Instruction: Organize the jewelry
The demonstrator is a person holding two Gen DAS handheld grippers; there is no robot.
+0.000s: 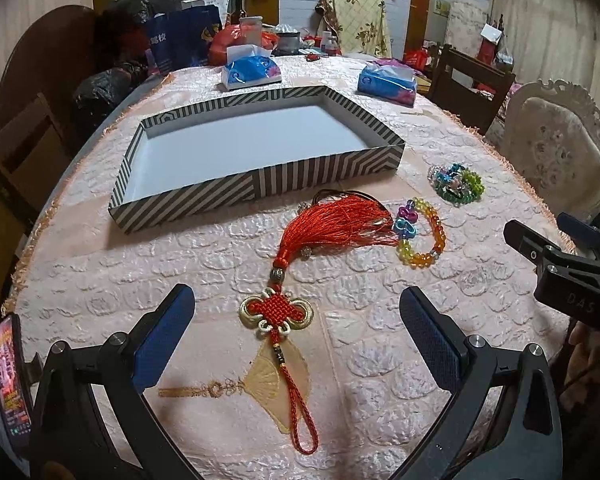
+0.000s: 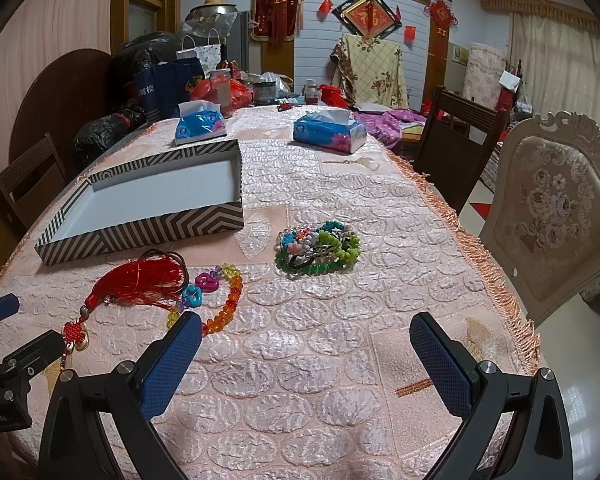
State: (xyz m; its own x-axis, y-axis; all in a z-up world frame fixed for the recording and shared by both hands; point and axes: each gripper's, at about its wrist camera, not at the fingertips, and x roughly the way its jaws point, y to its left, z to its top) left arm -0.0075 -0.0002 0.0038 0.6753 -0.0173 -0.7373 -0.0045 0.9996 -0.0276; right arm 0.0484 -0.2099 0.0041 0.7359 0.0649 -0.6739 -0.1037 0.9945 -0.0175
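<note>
A shallow striped box with a white empty inside lies on the pink tablecloth; it also shows in the right wrist view. A red Chinese knot tassel lies in front of it, between the jaws of my open left gripper, which is above it and empty. An orange-yellow bead bracelet lies beside the tassel, and shows in the right wrist view. A pile of green and blue bead bracelets lies ahead of my open, empty right gripper.
Two blue tissue boxes stand behind the striped box. Bags and jars crowd the table's far end. An upholstered chair stands at the right edge, a wooden chair behind it. A phone is at the left.
</note>
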